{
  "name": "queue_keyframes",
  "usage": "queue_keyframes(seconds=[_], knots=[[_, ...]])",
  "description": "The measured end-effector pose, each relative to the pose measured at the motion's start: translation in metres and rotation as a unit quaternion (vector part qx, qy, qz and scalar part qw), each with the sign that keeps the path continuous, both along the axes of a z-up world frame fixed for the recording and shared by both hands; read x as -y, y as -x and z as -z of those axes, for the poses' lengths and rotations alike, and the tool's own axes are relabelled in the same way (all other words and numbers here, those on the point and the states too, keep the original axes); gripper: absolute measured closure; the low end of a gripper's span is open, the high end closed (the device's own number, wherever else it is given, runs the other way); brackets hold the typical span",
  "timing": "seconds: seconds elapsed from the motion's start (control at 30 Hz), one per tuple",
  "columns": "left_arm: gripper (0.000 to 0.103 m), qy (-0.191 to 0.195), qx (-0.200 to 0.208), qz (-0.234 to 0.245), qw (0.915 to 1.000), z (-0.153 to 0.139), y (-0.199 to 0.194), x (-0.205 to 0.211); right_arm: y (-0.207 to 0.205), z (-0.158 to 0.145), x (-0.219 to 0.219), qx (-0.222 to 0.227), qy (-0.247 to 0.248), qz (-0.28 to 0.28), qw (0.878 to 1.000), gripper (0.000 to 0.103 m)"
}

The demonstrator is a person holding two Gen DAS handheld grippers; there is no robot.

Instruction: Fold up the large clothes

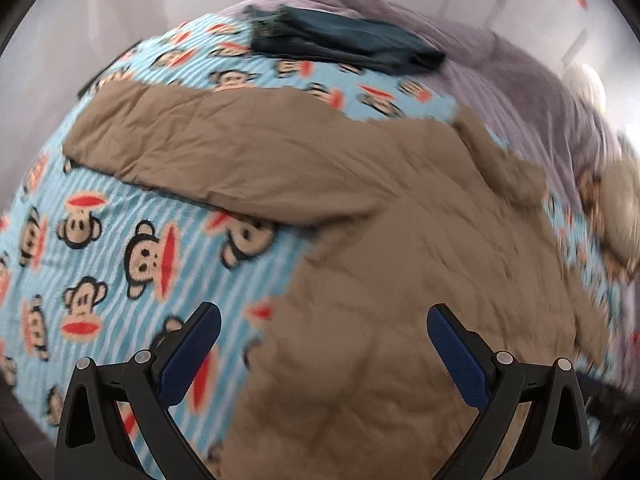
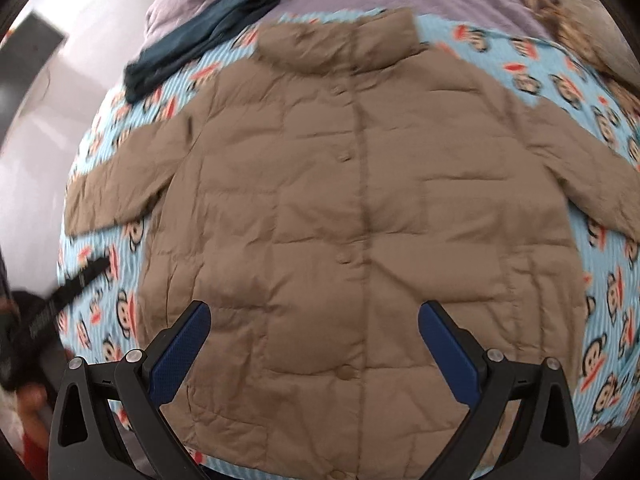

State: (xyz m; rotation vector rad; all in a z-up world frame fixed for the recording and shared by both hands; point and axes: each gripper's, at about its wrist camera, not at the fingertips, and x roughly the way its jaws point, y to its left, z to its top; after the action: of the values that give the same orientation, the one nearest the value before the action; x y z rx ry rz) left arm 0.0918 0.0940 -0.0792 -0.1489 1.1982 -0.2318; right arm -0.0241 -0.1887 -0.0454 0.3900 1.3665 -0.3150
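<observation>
A tan quilted jacket [image 2: 360, 208] lies flat and face up on a bed, buttoned, collar at the far end, both sleeves spread out. My right gripper [image 2: 314, 344] hovers open and empty above its lower front. In the left wrist view the jacket [image 1: 400, 280] fills the lower right, with its left sleeve [image 1: 208, 148] stretched to the left. My left gripper [image 1: 324, 344] is open and empty above the jacket's left side edge. The left gripper also shows as a dark blur in the right wrist view [image 2: 76, 280].
The bed has a light blue monkey-print sheet [image 1: 100, 240]. A folded dark teal garment [image 1: 348, 40] lies beyond the jacket near the lilac duvet [image 1: 520, 92]. A plush toy [image 1: 616, 208] sits at the right. The bed's left edge drops to a pale floor [image 2: 48, 128].
</observation>
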Motion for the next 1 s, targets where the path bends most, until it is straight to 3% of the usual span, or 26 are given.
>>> queue_keyframes(seconds=[0.17, 0.4, 0.53, 0.77, 0.8, 0.83, 0.87, 0.9, 0.93, 0.97, 1.0], knots=[[0.000, 0.074, 0.002, -0.079, 0.9941, 0.038, -0.053, -0.061, -0.028, 0.028, -0.025, -0.016, -0.018, -0.041, 0.999, 0.000], [0.000, 0.153, -0.014, -0.166, 0.9741, 0.085, -0.115, -0.123, -0.062, 0.051, -0.052, -0.011, -0.023, -0.073, 0.997, 0.000], [0.000, 0.174, -0.006, -0.191, 0.9661, 0.096, -0.139, -0.137, -0.077, 0.062, -0.060, -0.006, -0.024, -0.080, 0.996, 0.000], [0.000, 0.168, 0.023, -0.211, 0.9626, 0.096, -0.176, -0.144, -0.106, 0.076, -0.068, 0.006, -0.027, -0.090, 0.996, 0.000], [0.004, 0.162, 0.027, -0.217, 0.9622, 0.096, -0.178, -0.143, -0.110, 0.076, -0.069, 0.010, -0.026, -0.091, 0.995, 0.000], [0.021, 0.153, 0.030, -0.223, 0.9623, 0.095, -0.180, -0.143, -0.116, 0.076, -0.070, 0.018, -0.026, -0.092, 0.995, 0.000], [0.045, 0.147, 0.031, -0.223, 0.9633, 0.094, -0.182, -0.142, -0.122, 0.076, -0.070, 0.026, -0.025, -0.093, 0.995, 0.000], [0.057, 0.144, 0.029, -0.217, 0.9650, 0.094, -0.182, -0.145, -0.128, 0.076, -0.070, 0.034, -0.024, -0.092, 0.995, 0.000], [0.080, 0.146, 0.024, -0.211, 0.9662, 0.095, -0.186, -0.145, -0.133, 0.077, -0.070, 0.041, -0.025, -0.090, 0.995, 0.000], [0.089, 0.155, 0.023, -0.206, 0.9658, 0.095, -0.186, -0.147, -0.140, 0.077, -0.069, 0.048, -0.027, -0.087, 0.995, 0.000], [0.089, 0.167, 0.029, -0.204, 0.9642, 0.090, -0.185, -0.149, -0.145, 0.078, -0.069, 0.053, -0.030, -0.084, 0.995, 0.000]])
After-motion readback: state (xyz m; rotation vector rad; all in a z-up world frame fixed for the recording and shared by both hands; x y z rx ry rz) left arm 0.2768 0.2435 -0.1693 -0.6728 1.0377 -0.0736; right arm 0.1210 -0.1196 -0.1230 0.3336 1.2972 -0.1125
